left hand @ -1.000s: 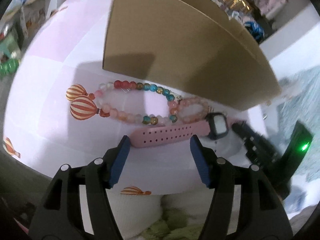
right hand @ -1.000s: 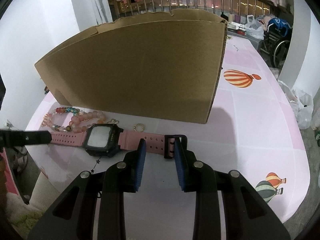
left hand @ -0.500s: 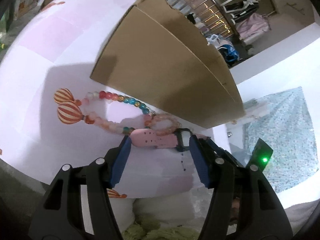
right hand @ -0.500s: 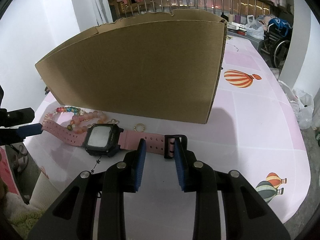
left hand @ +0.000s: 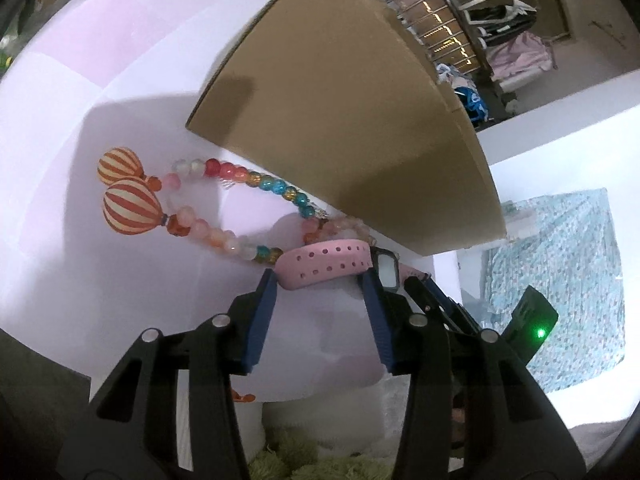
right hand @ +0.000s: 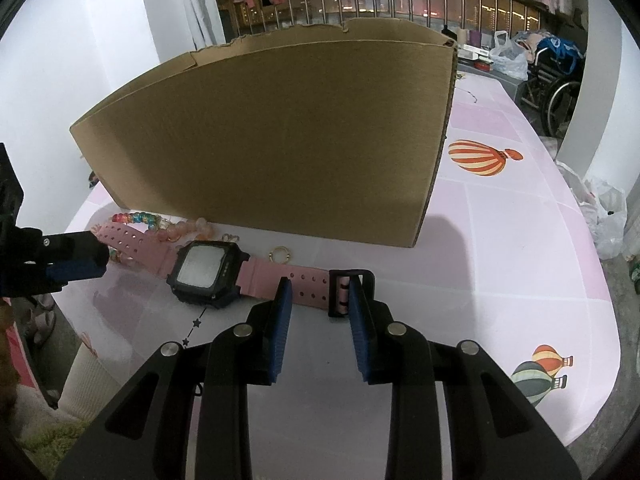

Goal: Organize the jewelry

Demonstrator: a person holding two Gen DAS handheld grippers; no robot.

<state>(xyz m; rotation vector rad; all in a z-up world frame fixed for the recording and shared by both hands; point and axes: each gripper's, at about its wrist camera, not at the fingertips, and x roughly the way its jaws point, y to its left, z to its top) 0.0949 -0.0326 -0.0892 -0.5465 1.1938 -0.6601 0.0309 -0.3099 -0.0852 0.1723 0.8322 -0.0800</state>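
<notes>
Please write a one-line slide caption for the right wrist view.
Right hand-held gripper straddles the pink watch strap's buckle end before a cardboard box.

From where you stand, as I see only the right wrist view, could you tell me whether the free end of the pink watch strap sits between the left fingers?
Observer: Yes. The holed end of the pink watch strap lies between the fingers of the left gripper, which are closing around it.
Operator: Thank you. Is the beaded bracelet in their way?
Observer: No. The multicoloured bead bracelet lies in an open loop beyond the strap tip; its nearest beads sit beside the tip, outside the fingers.
</notes>
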